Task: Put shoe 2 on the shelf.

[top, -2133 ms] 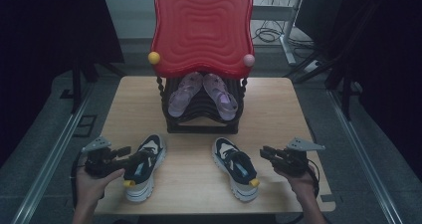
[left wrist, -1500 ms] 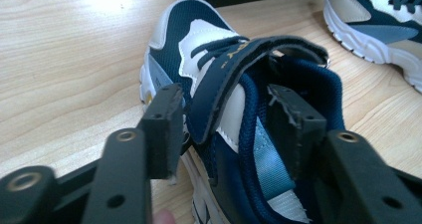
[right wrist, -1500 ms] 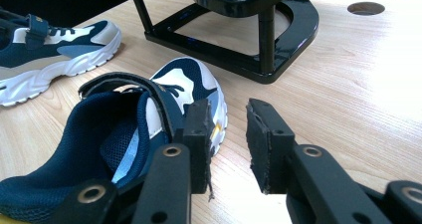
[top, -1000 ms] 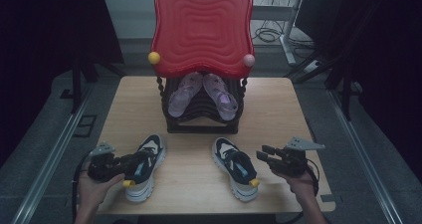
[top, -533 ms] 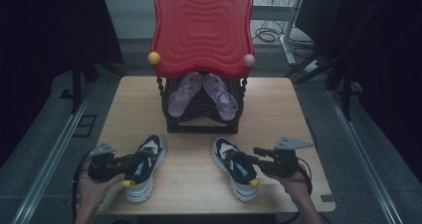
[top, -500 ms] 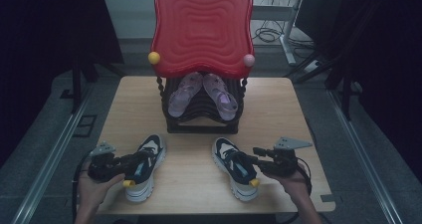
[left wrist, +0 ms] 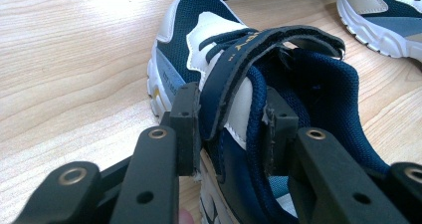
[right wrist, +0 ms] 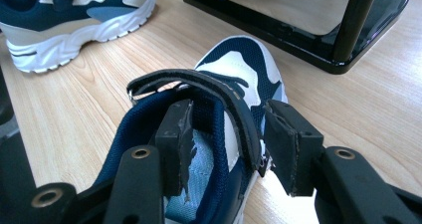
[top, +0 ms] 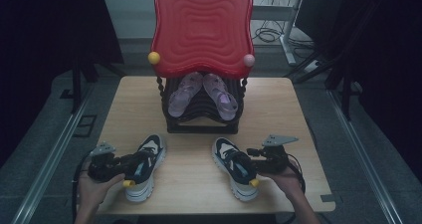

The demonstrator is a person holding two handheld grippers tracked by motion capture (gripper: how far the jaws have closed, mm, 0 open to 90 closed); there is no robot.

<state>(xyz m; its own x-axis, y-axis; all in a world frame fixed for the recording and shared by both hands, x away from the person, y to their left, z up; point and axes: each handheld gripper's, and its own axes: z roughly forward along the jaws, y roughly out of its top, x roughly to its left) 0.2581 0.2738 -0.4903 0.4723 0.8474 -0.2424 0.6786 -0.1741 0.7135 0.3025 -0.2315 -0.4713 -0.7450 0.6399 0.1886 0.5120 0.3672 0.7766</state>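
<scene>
Navy-and-white, the left sneaker [top: 143, 167] lies on the wooden table [top: 298, 109], in front of the black shoe rack [top: 204, 112] and toward its left end. Its twin, the right sneaker [top: 235, 167], lies in front of the rack's right end, toes toward the rack. The left gripper [left wrist: 231, 134] holds the left sneaker by its side wall and strap, one pad inside the opening and one outside, both pressing on it. The right gripper [right wrist: 226, 144] straddles the right sneaker's side wall and strap the same way, but its jaws have just been opening: the outer pad stands clear of the shoe, and the inner pad hangs inside the opening. On the rack itself rest two lilac sandals [top: 201, 94], beneath a tall red wavy panel [top: 201, 30] that rises from the rack.
</scene>
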